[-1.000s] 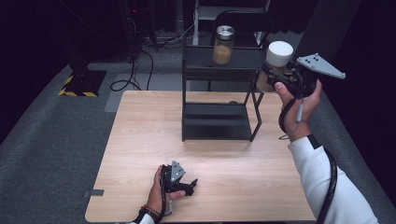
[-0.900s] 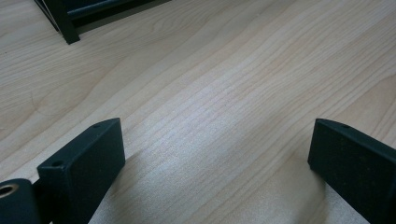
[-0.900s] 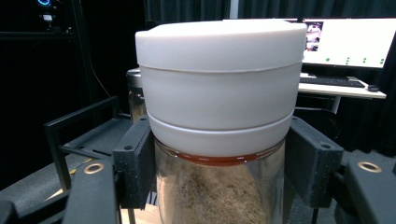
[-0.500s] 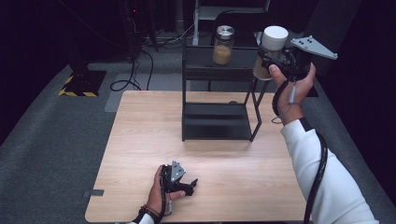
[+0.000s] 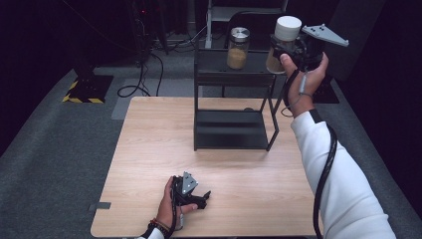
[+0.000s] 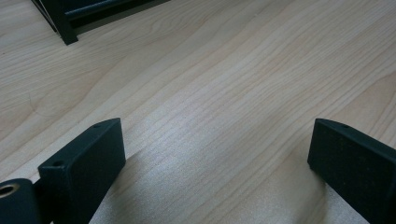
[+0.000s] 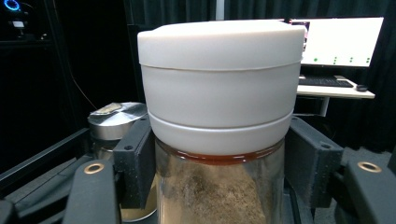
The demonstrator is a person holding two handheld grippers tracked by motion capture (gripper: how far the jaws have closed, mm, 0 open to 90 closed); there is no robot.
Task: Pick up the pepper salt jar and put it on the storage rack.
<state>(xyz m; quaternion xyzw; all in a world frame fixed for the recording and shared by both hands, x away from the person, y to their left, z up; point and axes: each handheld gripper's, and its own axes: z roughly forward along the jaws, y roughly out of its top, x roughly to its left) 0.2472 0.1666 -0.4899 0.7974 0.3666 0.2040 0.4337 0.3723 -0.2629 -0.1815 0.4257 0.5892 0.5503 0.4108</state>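
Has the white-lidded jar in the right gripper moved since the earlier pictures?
Yes. The white-lidded jar, held in the right gripper, has shifted left and up in the high view, toward the rack and its metal-lidded jar.

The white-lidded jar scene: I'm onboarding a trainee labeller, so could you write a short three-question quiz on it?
1. True or false: the right hand-held gripper is shut on the white-lidded jar.
2. Multiple choice: where is the left hand-held gripper? A) on the rack's top shelf B) low over the wooden table, jaws open and empty C) clamped on the metal-lidded jar
3. Short answer: what stands on the top shelf of the black rack, beside the held jar?

Key
1. True; both jaws press the glass just below the lid.
2. B; bare wooden table lies between its jaws.
3. The metal-lidded jar, holding a tan filling.
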